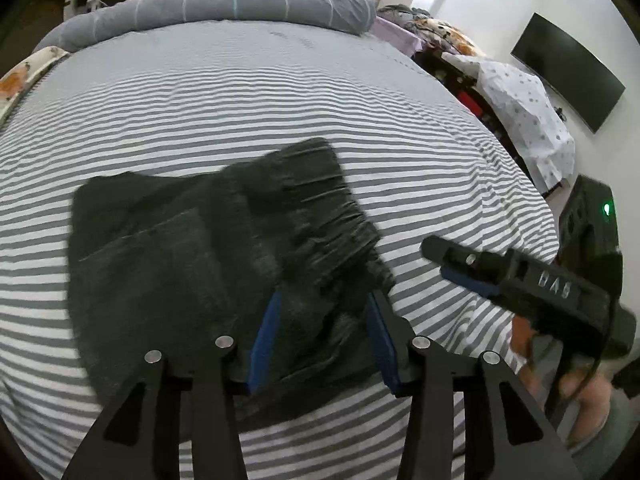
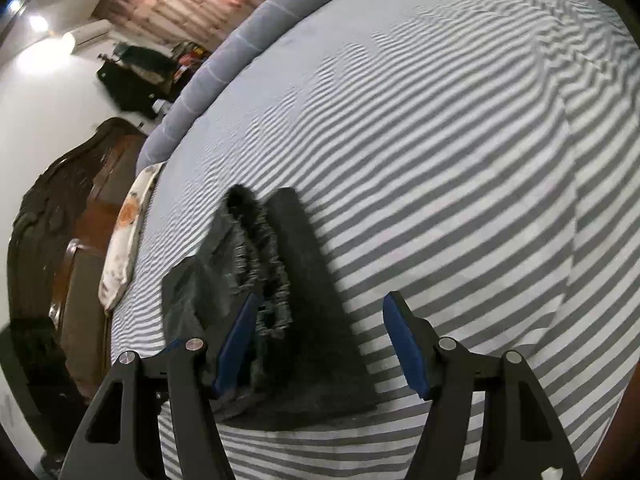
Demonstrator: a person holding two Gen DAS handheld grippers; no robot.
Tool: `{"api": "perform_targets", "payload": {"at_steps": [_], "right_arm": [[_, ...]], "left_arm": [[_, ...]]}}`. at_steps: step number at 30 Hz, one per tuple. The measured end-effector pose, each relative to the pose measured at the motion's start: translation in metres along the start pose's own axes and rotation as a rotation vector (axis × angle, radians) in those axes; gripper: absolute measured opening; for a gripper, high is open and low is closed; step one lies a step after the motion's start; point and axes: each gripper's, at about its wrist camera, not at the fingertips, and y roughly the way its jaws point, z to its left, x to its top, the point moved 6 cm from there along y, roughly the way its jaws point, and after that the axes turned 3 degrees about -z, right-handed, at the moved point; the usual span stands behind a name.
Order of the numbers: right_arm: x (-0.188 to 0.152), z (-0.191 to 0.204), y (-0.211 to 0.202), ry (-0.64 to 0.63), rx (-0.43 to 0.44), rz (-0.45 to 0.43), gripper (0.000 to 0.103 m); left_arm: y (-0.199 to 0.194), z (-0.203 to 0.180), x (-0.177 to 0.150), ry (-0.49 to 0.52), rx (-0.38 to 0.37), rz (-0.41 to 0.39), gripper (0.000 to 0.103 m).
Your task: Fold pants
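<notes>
- Right, we have the dark pants lying on the striped bed, near its front edge, already doubled into a compact slab, so the fold looks far along.
- Our left hand-held gripper hovers low over the near edge of the bundle, blue pads spread wide with fabric between them; whether the pads actually touch the cloth we cannot tell, as the picture is smeared there.
- We judge the jaws stand apart because the layers are being let go or patted flat, not carried.
- Over on the right wrist view, the right hand-held gripper is spread too, straddling the thin side of the pants, gripping nothing.
- From that side we see the stacked layers edge-on, the ruffled waistband lying along the top of the pile.
- In the left view the right hand-held gripper sits off to the right of the bundle, apart from it, above bare stripes, which suits a tidy-up, not a fresh grasp.
- We'd say what remains is squaring the edges; the loose top layer could slide if nudged sideways.
</notes>
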Motion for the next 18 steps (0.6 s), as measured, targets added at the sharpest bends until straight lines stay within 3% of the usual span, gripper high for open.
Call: {"api": "perform_targets", "payload": {"at_steps": [4,7,10,12,13,18], "right_arm": [[-0.006,0.031,0.017,-0.057,0.049,0.076,0.063],[-0.007,0.052,0.031,-0.113,0.049,0.097,0.055],[-0.002,0.060,0.050,-0.147,-0.006,0.118,0.042],[-0.002,0.060,0.063,-0.153,-0.040,0.149,0.022],[-0.003,0.060,0.066,-0.166,-0.063,0.155,0.017],[-0.015,0.074,0.052,-0.345,-0.162,0.118,0.010]], "left_arm": [[-0.015,0.050,-0.007,-0.070,0.104,-0.013,0.048],[-0.019,0.084,-0.012,-0.132,0.164,-0.021,0.048],[-0.024,0.113,-0.018,-0.194,0.205,-0.021,0.048],[-0.023,0.127,-0.021,-0.215,0.232,-0.014,0.048],[-0.023,0.131,-0.022,-0.221,0.245,-0.008,0.048],[-0.019,0.148,-0.029,-0.270,0.263,0.009,0.048]]}}
